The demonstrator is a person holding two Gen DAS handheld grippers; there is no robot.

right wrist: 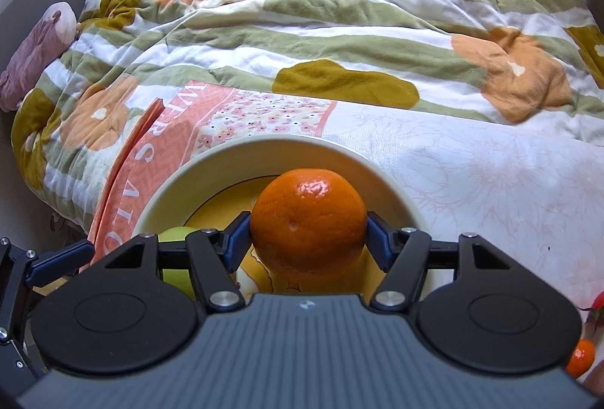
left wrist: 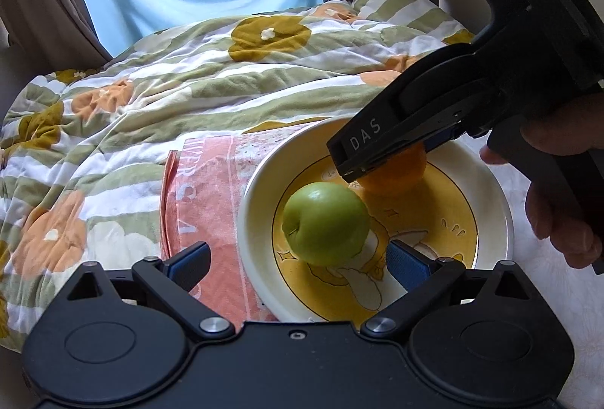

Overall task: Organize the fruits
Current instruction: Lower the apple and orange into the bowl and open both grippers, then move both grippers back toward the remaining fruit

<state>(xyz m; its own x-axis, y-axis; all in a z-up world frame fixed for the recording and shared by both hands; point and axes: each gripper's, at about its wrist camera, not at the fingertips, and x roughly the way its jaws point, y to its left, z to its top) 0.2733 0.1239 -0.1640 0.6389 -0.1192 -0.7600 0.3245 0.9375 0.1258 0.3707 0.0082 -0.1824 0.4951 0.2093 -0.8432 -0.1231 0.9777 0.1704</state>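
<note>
One apple (left wrist: 325,223), two oranges (right wrist: 307,222), one plate (left wrist: 260,197)

Bed (right wrist: 472,190) carried everything, its white sheet faintly printed in pale pink. Crumpled quilt (right wrist: 302,16), striped green and white with orange and mustard flowers, lay over the far part. Folded pink-and-white cloth (right wrist: 181,129) with lettering lay partly on the quilt's near edge. 1 cream plate (left wrist: 502,216) with yellow centre rested on sheet and cloth. Mauve soft bundle (right wrist: 41,50) sat at the quilt's left edge. 1 small orange fruit (right wrist: 581,356) lay on the sheet, far right.
</note>
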